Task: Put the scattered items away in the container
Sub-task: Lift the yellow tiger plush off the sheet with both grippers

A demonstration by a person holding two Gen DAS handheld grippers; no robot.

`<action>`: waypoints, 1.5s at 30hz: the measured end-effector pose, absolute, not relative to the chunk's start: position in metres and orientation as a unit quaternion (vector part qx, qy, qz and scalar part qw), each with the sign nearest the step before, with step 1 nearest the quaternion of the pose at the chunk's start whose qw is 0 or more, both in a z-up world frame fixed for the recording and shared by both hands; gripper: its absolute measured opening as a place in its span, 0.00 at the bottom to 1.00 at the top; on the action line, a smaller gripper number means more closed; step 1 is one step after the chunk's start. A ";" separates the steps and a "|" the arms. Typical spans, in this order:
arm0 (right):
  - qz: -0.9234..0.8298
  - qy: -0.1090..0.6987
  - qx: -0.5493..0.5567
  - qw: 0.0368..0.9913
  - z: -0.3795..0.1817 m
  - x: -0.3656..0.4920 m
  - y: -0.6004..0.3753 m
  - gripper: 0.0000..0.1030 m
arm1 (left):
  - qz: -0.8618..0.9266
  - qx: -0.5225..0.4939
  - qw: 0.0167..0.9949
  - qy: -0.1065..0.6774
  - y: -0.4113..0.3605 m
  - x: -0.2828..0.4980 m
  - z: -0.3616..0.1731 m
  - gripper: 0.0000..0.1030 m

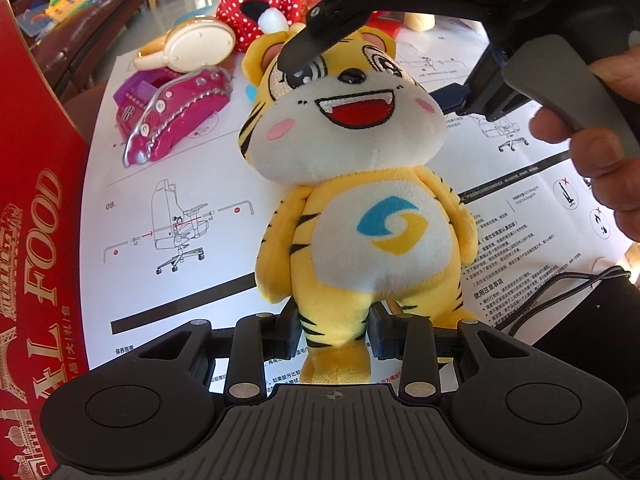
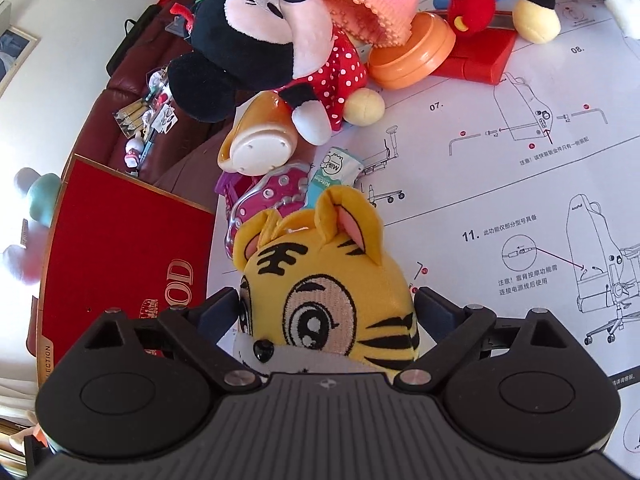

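Tiger plush (image 1: 352, 184): the landmark; yellow with black stripes, white face and belly, a blue-and-yellow swirl logo on the belly, open red mouth. It lies on its back on the bench (image 1: 192, 184), on the printed sheet.
Long axis: in the left wrist view it runs from the feet, nearest the camera, up to the head at the far end; in the right wrist view the ears point away from the camera.
Left claw (image 1: 334, 330): its pads sit on either side of the tiger's legs and press into the plush; it grips the legs.
Right claw (image 2: 326, 312): its two fingers flank the tiger's head, touching the plush at both sides; it holds the head. In the left wrist view one black finger lies over the tiger's eye, and a hand (image 1: 600, 148) holds the grey trigger.
Red box (image 1: 36, 216): the container, just left of the tiger; gold lettering reads "FOOD", with Chinese characters too small to read and gold building drawings.
Printed sheet (image 2: 520, 184): chair-assembly instructions under the tiger, with step numbers "07.", "08.", "09." and "11." and Chinese text.
Milk carton (image 2: 336, 172): beyond the tiger's ears, labelled "Milk".
Pink toy (image 1: 172, 112): left of the tiger's head.
Mouse plush (image 2: 272, 40): beyond the tiger, in a red polka-dot dress.
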State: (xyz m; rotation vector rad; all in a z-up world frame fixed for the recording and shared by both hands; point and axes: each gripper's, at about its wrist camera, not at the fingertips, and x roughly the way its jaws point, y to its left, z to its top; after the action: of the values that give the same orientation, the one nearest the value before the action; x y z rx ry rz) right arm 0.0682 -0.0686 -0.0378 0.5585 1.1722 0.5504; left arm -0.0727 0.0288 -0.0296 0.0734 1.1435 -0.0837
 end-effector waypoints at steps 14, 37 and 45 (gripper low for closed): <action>0.267 0.539 0.214 0.770 -0.033 0.053 -0.060 0.89 | -0.023 0.023 0.835 0.549 0.037 -0.059 -0.035 0.35; 0.328 0.399 0.151 0.843 0.118 0.017 -0.039 0.88 | 0.034 0.002 0.909 0.416 0.052 -0.086 0.090 0.32; 0.432 0.315 0.101 0.839 0.205 -0.004 0.046 0.87 | 0.129 -0.029 0.934 0.332 0.120 -0.134 0.158 0.32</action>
State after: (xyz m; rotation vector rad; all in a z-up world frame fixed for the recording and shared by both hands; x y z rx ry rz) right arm -0.0041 0.0462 0.2052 0.2128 0.6653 0.9134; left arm -0.1340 0.1203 0.1582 -0.0600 0.6791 0.2636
